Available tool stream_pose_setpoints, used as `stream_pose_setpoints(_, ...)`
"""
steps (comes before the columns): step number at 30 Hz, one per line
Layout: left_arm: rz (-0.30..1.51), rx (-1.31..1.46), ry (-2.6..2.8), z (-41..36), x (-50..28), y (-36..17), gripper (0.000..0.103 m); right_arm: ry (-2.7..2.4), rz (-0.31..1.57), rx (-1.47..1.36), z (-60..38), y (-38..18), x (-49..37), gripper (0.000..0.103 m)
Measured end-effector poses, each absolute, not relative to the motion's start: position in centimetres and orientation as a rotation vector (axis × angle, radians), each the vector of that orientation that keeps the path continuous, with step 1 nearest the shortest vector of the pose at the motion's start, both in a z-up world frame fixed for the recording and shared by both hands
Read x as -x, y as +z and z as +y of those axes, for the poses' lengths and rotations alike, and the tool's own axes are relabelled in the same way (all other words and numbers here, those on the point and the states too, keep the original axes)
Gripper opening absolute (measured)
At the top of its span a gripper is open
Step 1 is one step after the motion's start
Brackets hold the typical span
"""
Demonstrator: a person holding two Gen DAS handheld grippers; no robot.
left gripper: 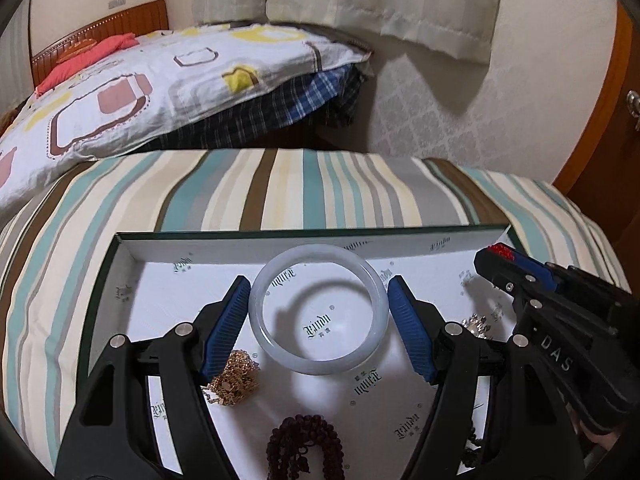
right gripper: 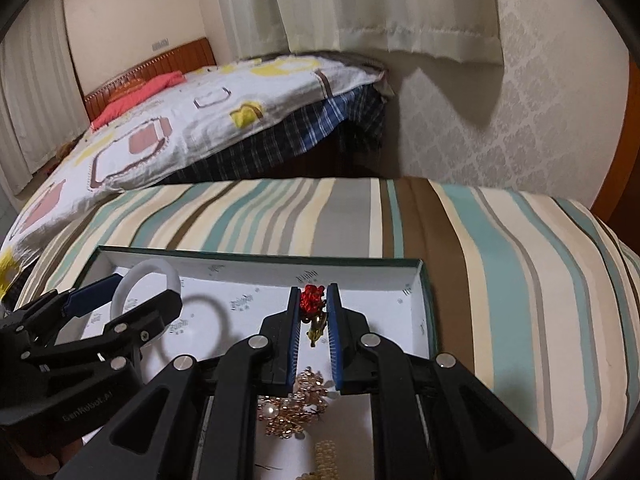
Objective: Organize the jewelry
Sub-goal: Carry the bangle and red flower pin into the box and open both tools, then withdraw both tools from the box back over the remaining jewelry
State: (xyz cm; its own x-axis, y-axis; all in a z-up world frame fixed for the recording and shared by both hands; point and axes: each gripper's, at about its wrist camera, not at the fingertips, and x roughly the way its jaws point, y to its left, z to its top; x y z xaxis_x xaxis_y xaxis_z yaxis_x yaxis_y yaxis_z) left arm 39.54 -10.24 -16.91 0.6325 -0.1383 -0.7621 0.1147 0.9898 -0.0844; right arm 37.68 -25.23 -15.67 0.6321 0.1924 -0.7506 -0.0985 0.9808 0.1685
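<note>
Nearest the left wrist camera lies a coil of dark brown beads (left gripper: 306,446) on the printed white floor of the shallow box (left gripper: 120,280), with a tangle of gold chain (left gripper: 234,380) just beyond. Above them the left gripper (left gripper: 319,312) tilts down into the box, its blue pads spread wide and pressing on either side of the pale bangle (left gripper: 319,362), which is held clear of the floor. The right gripper (right gripper: 313,304), angled down likewise beside it, has its pads drawn close, pinching a red ornament (right gripper: 311,298) with a gold stem, above a pearl-and-gold brooch (right gripper: 292,408).
</note>
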Motion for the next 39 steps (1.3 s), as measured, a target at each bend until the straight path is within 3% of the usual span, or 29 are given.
stream_pose_setpoints(12, 0.963, 0.020, -0.151, -10.7, -40.6, -18.3, 0.069, 0.166, 0.994, -0.134, -25.6, -17.1, -39.0, 0.014)
stream_pose_setpoints(18, 0.975, 0.030, -0.154, -10.7, -40.8, -18.4, 0.069, 0.151, 0.977, -0.131, -25.7, -16.8, -38.8, 0.036)
stream_pose_setpoints(39, 0.956, 0.014, -0.160, -11.1, -40.7, -18.0, 0.071, 0.131, 0.925, -0.138, -26.0, -16.6, -38.2, 0.042)
